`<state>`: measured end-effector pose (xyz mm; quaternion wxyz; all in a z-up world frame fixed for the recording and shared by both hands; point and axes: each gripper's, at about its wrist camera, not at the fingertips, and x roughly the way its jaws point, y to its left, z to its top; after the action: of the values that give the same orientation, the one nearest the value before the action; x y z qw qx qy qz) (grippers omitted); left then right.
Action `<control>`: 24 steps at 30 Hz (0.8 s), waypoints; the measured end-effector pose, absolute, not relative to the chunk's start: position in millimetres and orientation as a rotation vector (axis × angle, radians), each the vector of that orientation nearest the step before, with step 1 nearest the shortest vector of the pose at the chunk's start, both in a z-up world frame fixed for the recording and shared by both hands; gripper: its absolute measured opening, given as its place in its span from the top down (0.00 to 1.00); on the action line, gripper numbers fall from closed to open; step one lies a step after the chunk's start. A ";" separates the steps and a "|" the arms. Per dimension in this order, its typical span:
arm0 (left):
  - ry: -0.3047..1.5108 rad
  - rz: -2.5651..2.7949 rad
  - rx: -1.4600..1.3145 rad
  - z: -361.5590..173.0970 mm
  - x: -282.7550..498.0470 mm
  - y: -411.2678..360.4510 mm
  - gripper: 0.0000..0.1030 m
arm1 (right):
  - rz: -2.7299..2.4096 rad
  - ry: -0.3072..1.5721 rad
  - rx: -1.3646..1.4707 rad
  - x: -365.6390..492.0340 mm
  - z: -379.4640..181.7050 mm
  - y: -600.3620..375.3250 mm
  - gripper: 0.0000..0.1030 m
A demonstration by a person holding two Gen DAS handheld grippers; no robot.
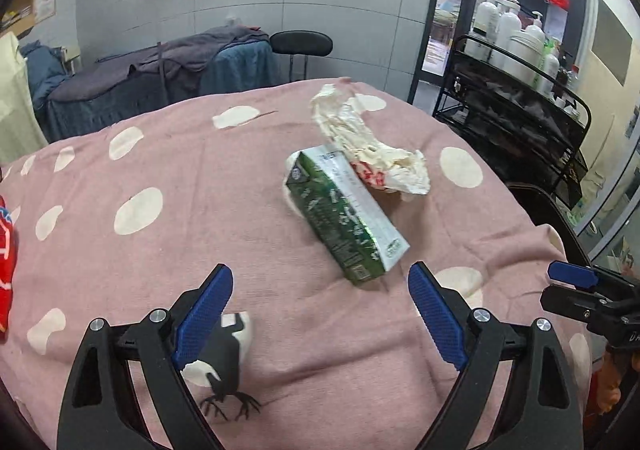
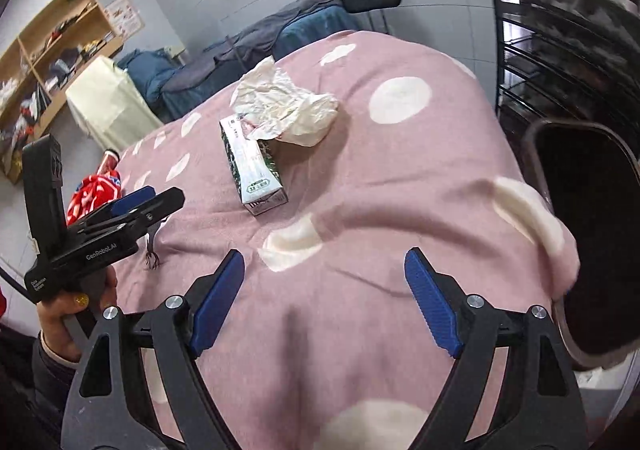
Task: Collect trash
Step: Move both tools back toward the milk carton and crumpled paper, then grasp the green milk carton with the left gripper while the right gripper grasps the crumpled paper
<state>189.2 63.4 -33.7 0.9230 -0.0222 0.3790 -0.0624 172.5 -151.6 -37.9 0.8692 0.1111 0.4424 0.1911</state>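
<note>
A green and white drink carton (image 1: pixel 347 214) lies on its side on the pink dotted blanket (image 1: pixel 192 218). A crumpled white paper wrapper (image 1: pixel 372 144) lies against its far end. My left gripper (image 1: pixel 320 282) is open and empty, just short of the carton's near end. In the right wrist view the carton (image 2: pixel 254 166) and the wrapper (image 2: pixel 286 108) lie ahead to the left. My right gripper (image 2: pixel 324 270) is open and empty above the blanket (image 2: pixel 360 210). The left gripper shows there at the left (image 2: pixel 160 202). A red wrapper (image 2: pixel 94 192) lies at the blanket's left edge.
A dark bin (image 2: pixel 588 234) stands at the blanket's right edge. A black wire trolley (image 1: pixel 516 106) with white bottles stands behind on the right. A second bed (image 1: pixel 160 70), a black stool (image 1: pixel 301 44) and wooden shelves (image 2: pixel 52 46) lie beyond.
</note>
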 end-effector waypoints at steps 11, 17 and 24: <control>0.857 -0.187 -0.175 -51.3 219.9 58.3 0.15 | 0.387 0.925 0.152 242.1 -30.7 -123.6 0.20; 0.949 -0.131 -0.113 -69.3 263.0 24.2 0.15 | 0.360 0.934 0.195 251.1 -33.6 -134.6 0.20; 0.964 -0.081 -0.061 -75.1 280.9 15.9 0.31 | 0.369 0.938 0.187 260.6 -35.9 -130.1 0.20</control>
<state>280.9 15.9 -75.1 0.8849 -0.0293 0.4631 -0.0391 260.6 -130.1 -35.9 0.8715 0.0897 0.4486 0.1764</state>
